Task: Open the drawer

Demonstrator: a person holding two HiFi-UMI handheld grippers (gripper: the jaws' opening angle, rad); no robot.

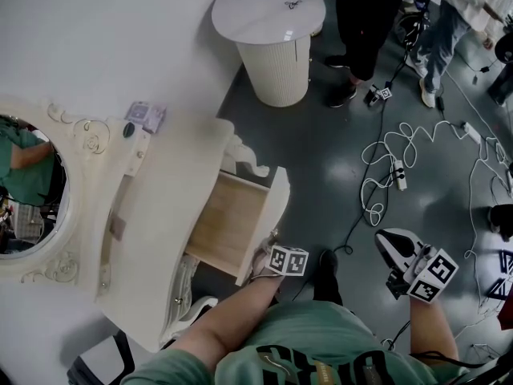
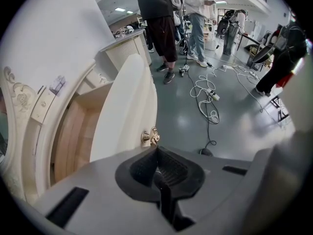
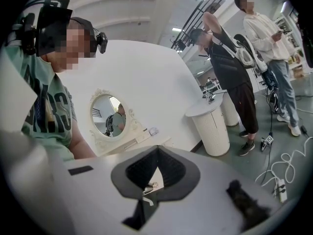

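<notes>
Across the left half of the head view spreads a cream, carved bench [image 1: 172, 159] with an oval mirror [image 1: 32, 183] at the far left edge. The grey floor [image 1: 321, 159] fills the right half, with white cables [image 1: 385, 167] looped over it.

The drawer [image 1: 228, 223] sits at lower centre and is already well out of the bench. Its pale wood inside is bare and empty, and its curved cream front faces the floor. To my eye the opening is done or nearly so.

The left tongs [image 1: 267, 257] point steeply down at the lower end of that front, probably because the pull was made there. In the left gripper view they [image 2: 156, 149] are closed together with nothing between them. The small brass knob [image 2: 150, 137] lies just past the tips. I cannot tell whether they touch it.

The right tongs [image 1: 394, 251] hang at lower right over the floor, well apart from the drawer and likely just kept out of the way. In their own view they [image 3: 156, 150] look closed and empty.
</notes>
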